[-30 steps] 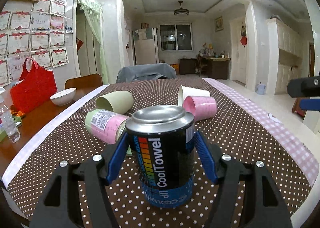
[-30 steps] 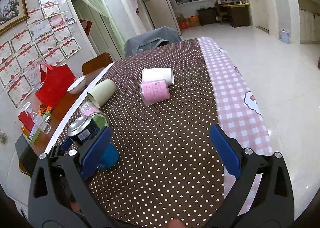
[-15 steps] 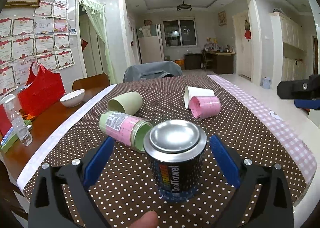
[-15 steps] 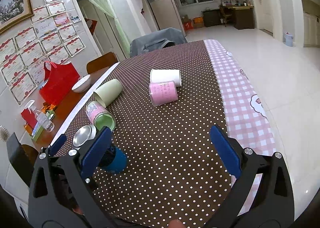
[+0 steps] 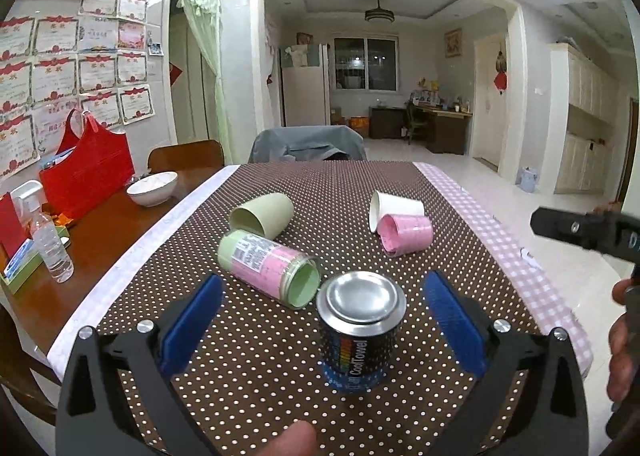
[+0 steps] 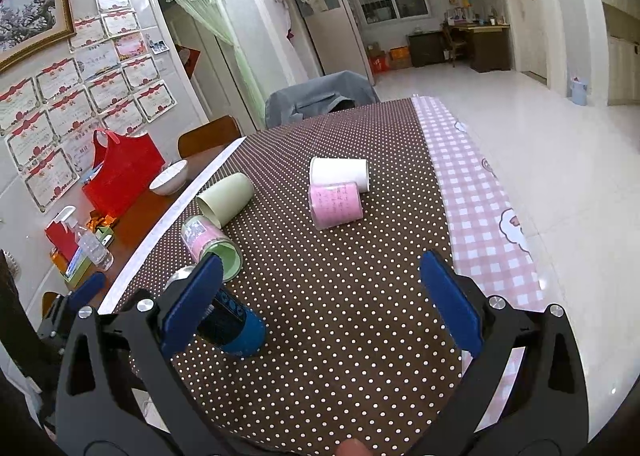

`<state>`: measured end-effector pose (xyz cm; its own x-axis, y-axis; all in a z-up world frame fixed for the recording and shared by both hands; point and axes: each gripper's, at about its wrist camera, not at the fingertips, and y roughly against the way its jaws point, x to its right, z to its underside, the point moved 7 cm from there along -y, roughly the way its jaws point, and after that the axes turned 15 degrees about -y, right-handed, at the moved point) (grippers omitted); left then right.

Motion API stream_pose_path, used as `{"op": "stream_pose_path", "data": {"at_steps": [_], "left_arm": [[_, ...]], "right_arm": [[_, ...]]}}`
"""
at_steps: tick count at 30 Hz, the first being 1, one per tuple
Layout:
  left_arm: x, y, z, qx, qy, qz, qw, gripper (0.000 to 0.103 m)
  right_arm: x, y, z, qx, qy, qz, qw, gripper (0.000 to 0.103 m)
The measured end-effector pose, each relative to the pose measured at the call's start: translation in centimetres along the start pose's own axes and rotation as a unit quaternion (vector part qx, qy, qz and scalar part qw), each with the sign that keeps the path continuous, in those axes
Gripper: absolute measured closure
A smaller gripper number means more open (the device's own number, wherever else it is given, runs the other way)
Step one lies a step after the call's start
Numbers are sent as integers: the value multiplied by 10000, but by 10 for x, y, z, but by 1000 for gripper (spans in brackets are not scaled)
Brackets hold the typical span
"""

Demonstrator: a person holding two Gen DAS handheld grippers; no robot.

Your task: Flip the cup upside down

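Left gripper [image 5: 320,318]: jaws released, spread either side of the CoolTowel can [image 5: 361,332], touching nothing.
CoolTowel can: upright on the bench [image 5: 460,256], silver end up (label reads inverted), just beside the pink-and-green cup [image 5: 268,262] lying sideways.
Right gripper [image 6: 320,302]: jaws released, holding nothing.

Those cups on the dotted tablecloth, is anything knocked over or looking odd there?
Yes. Four cups lie on their sides: a green cup, a pink-labelled green cup, a white cup and a pink cup touching it. Only the CoolTowel can stands, its printed label upside down. Nothing is spilled.
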<state>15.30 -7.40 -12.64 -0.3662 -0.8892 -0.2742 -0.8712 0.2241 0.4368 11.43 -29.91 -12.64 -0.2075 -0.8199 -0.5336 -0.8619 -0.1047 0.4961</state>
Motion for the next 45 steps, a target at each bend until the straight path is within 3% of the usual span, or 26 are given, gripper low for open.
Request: {"op": "stream_pose_path", "data": {"at_steps": [9,23,45], "left_arm": [[-27,22,-10,-4,261,-157,9995,4],[-63,50,-9,-325,581,-875,9939,4],[-52,92,-26,156,282,-1160,9927,4]], "right_arm": [[-23,14,-4,198,283,-56,9994,6],[-65,33,10,496,1088,0,9928,6],[-83,63,24,975,1203,53,9879,6]]}}
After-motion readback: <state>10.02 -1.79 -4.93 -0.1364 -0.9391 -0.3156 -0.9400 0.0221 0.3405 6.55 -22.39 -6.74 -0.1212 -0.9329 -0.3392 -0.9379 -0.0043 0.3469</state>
